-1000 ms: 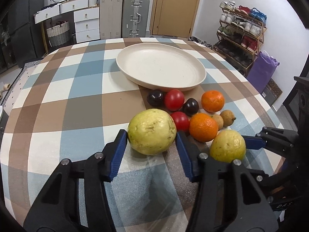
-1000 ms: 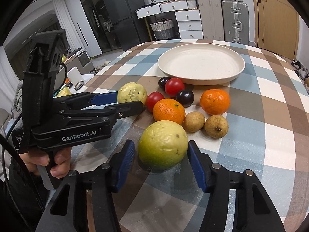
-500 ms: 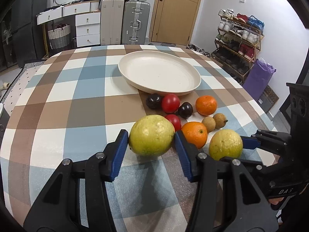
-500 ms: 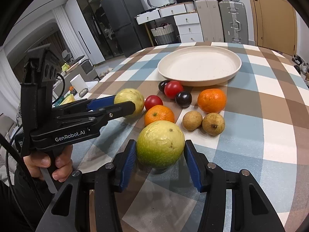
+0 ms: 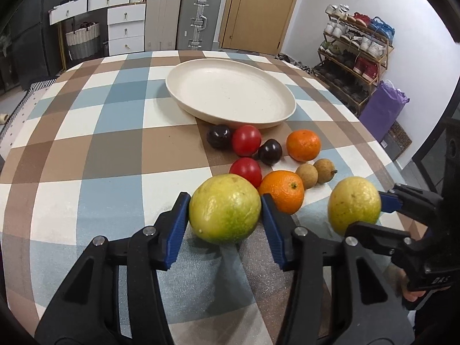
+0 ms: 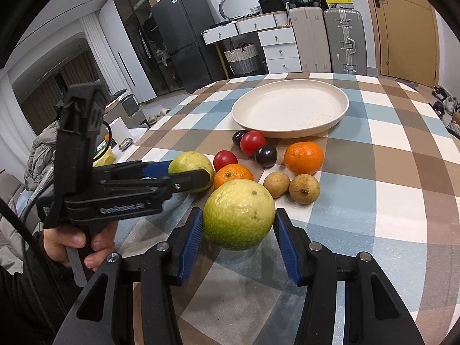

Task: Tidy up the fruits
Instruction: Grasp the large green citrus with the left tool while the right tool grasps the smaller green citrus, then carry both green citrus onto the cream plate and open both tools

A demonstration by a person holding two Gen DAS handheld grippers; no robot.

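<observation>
Left gripper (image 5: 225, 211): blue pads clamped on a yellow-green guava (image 5: 224, 208), held above the checked tablecloth (image 5: 115, 149). Loose fruit between: two tomatoes (image 5: 246, 140), two dark plums (image 5: 219, 135), two oranges (image 5: 283, 191), two brown longans (image 5: 307, 176), all just before the cream plate (image 5: 230, 95). Right gripper (image 6: 238, 225): closed on a second guava (image 6: 239, 214), likewise raised.

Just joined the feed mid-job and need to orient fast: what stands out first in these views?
Each gripper holds a big yellow-green guava: the left gripper clamps the left guava, the right gripper the right guava, both at the near edge of the checked table. Just beyond lies a cluster of oranges, red tomatoes and dark plums, with an empty cream plate behind it.
</observation>
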